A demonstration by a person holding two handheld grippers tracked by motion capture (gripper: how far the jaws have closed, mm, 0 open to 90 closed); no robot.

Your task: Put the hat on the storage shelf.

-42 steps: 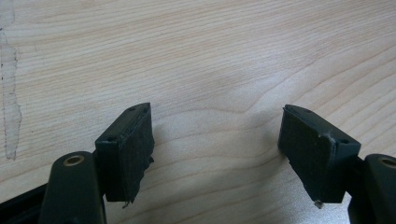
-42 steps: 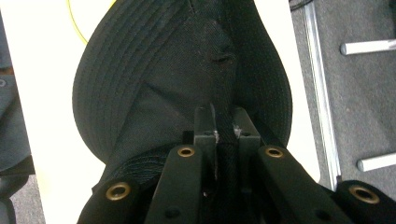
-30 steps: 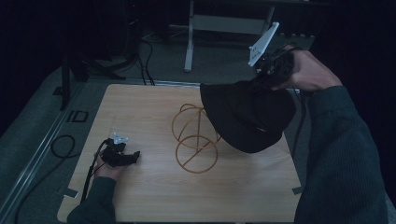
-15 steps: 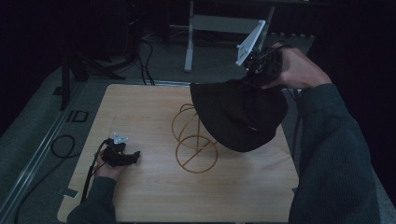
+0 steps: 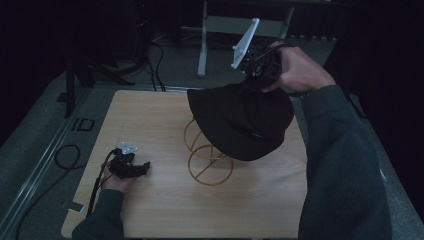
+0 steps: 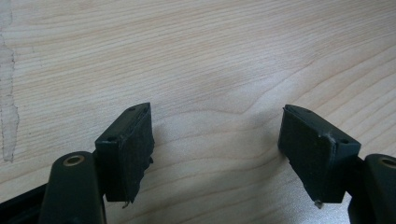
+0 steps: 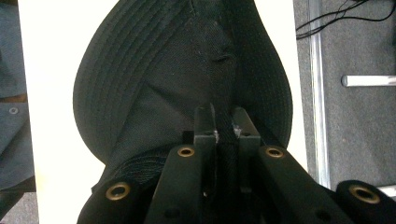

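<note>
Black bucket hat (image 5: 240,122) is hanging in the air over the far right part of the counter (image 5: 165,210), right above a gold wire stand (image 5: 205,157). The right claw (image 5: 260,80) is pinched tight on its fabric. Left claw (image 5: 131,169) sits spread wide on the counter's near left, holding nothing.

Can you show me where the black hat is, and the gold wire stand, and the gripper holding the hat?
black hat (image 5: 240,122), high view, on its crown.
gold wire stand (image 5: 210,171), high view, on its round base.
right gripper (image 7: 223,122), right gripper view, between its fingertips.
</note>
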